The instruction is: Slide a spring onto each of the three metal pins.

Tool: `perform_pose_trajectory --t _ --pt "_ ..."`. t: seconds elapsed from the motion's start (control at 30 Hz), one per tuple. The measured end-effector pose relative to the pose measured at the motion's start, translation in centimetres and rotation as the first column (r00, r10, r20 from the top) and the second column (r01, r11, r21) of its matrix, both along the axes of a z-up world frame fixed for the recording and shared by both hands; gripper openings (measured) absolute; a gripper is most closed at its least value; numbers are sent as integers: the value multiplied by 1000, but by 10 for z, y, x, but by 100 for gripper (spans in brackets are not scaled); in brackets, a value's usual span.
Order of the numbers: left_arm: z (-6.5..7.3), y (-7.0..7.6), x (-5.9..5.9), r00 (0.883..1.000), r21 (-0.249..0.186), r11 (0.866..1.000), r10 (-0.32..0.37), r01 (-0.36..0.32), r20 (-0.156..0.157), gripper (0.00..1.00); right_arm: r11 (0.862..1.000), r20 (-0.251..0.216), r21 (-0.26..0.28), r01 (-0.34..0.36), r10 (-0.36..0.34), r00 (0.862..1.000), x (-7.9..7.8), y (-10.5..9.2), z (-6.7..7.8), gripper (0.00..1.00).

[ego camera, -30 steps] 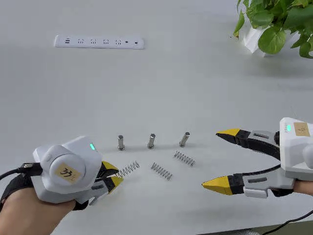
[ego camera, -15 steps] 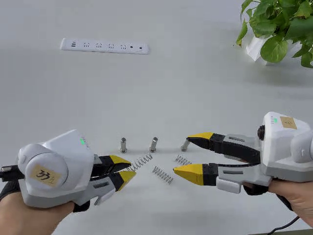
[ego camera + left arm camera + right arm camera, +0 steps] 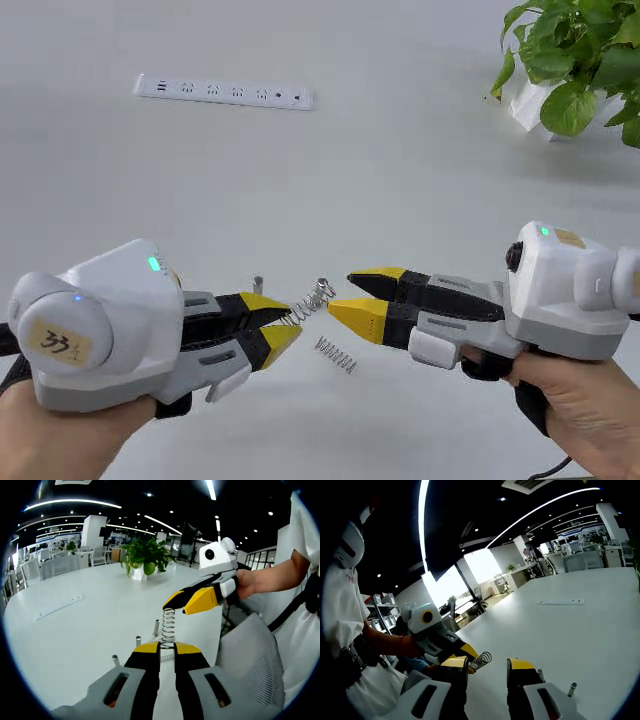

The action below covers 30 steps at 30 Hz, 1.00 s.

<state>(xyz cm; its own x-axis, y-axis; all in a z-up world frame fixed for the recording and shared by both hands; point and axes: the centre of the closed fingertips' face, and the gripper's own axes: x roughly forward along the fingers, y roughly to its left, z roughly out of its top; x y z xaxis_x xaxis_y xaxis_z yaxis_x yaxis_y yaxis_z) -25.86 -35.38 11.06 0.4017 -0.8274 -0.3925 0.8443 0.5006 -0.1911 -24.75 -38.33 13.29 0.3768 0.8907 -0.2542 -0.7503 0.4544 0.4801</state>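
The left gripper (image 3: pixel 284 326) clamps the near end of a coiled steel spring (image 3: pixel 310 302) above the pale grey desk (image 3: pixel 400 180), presenting its free end to the part-open, empty right gripper (image 3: pixel 341 292), presumably to steady it before threading onto the short metal pins (image 3: pixel 258 285) beyond.

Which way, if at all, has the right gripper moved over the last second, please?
Yes: the right gripper has moved left, ending much closer to the left pin.

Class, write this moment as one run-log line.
left gripper: shut on spring | right gripper: open, at spring's far end | second spring: on table | pins: bare
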Motion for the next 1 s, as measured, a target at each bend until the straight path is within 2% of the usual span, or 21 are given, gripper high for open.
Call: perform_pose_trajectory --t 0.23,0.33,0.67,0.87,1.0 --pt "11 -4 3 1000 -40 999 5 -4 17 7 997 -28 69 22 -20 999 4 6 12 22" --pt "15 -5 4 1000 -53 999 6 -5 22 7 997 -27 72 16 -15 1000 3 9 15 19" --pt "21 -9 4 1000 -76 997 4 -2 25 7 991 -55 130 18 -11 998 0 13 25 11" --pt "20 -10 3 1000 -76 997 0 2 22 7 991 -52 130 16 -10 999 0 11 25 8" --pt "19 -11 3 1000 -74 997 -3 4 20 7 994 -33 111 6 -2 999 0 11 25 8"
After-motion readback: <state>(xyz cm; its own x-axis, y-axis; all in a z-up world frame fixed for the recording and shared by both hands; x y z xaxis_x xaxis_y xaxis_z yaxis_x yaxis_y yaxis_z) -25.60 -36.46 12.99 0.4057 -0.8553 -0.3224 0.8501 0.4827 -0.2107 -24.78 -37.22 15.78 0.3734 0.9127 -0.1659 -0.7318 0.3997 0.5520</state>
